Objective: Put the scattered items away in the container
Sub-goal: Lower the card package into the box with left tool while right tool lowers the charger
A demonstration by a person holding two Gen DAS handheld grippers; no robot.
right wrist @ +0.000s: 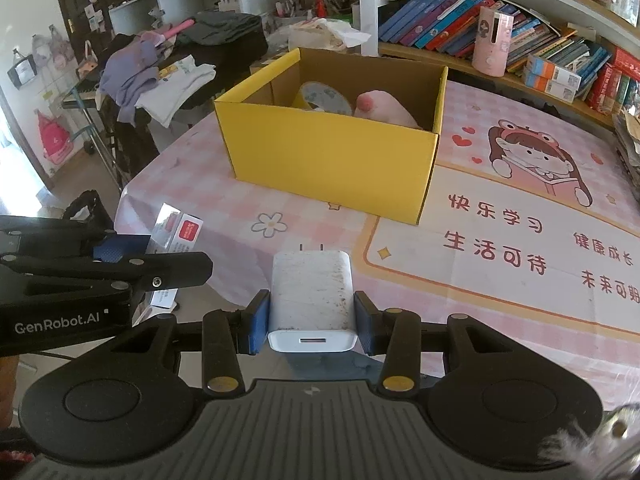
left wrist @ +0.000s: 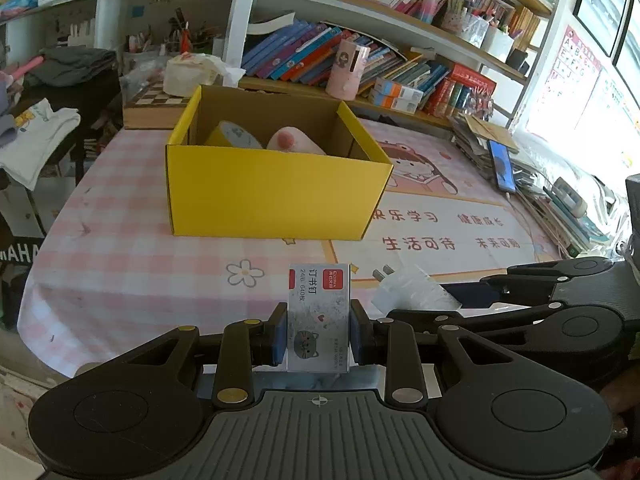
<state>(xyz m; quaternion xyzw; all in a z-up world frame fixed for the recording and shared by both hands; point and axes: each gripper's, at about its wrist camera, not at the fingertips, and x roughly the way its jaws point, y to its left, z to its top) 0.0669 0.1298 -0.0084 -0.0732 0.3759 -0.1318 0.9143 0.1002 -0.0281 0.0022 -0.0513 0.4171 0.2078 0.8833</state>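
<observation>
An open yellow cardboard box [left wrist: 276,192] stands on the pink checked tablecloth; it also shows in the right wrist view [right wrist: 332,160]. Inside lie a yellow tape roll [left wrist: 234,136] and a pink soft toy [left wrist: 294,142]. My left gripper [left wrist: 319,334] is shut on a small staple box [left wrist: 319,312], held above the table in front of the yellow box. My right gripper [right wrist: 311,320] is shut on a white USB charger plug [right wrist: 312,296], prongs forward, to the right of the left gripper. The charger [left wrist: 412,290] and the staple box [right wrist: 182,234] each show in the other view.
Bookshelves [left wrist: 360,60] with books and a pink cylinder [left wrist: 347,69] line the far side. A chessboard box [left wrist: 154,108] and a tissue roll sit behind the yellow box. A phone [left wrist: 502,164] and paper stacks lie at the right. Clothes hang at the left [right wrist: 160,76].
</observation>
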